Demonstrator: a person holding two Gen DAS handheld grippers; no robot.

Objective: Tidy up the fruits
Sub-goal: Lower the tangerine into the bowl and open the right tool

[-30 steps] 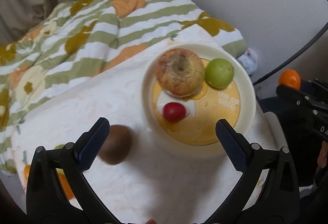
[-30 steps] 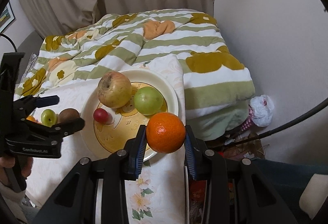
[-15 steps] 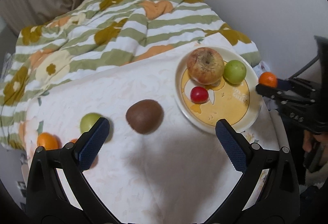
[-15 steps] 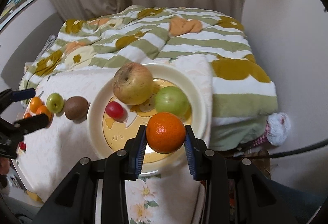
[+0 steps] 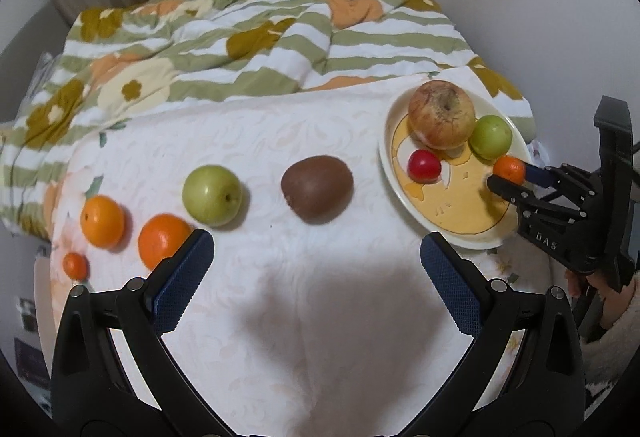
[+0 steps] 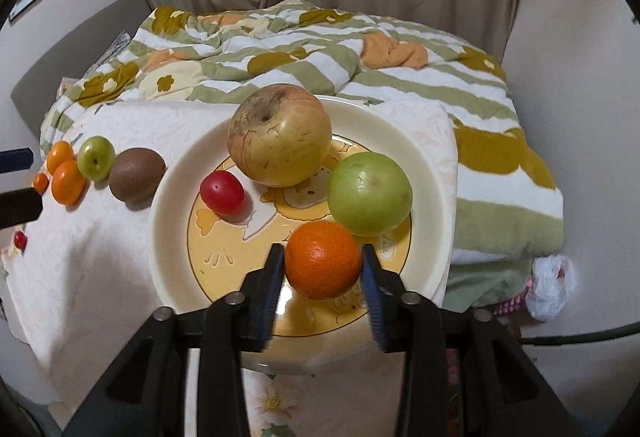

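My right gripper point(image 6: 323, 269) is shut on a mandarin point(image 6: 322, 260) and holds it over the near side of a cream and yellow plate point(image 6: 176, 197). The plate holds a large apple point(image 6: 279, 135), a green fruit point(image 6: 370, 193) and a small red fruit point(image 6: 222, 193). In the left wrist view the right gripper point(image 5: 510, 177) with the mandarin point(image 5: 508, 169) is over the plate point(image 5: 452, 221) at the right. My left gripper point(image 5: 316, 273) is open and empty above the white cloth, nearer than a kiwi point(image 5: 317, 188) and a green fruit point(image 5: 212, 195).
Two oranges point(image 5: 102, 221) point(image 5: 162, 240) and a tiny orange fruit point(image 5: 75, 264) lie at the cloth's left. A small red fruit point(image 6: 20, 239) sits at the far left edge. A striped floral quilt point(image 5: 248, 49) lies behind. A wall and a white bag point(image 6: 550, 285) are at the right.
My left gripper has drawn back and left, so the kiwi and the row of fruit come into view. My right gripper has carried the mandarin forward and down over the plate.
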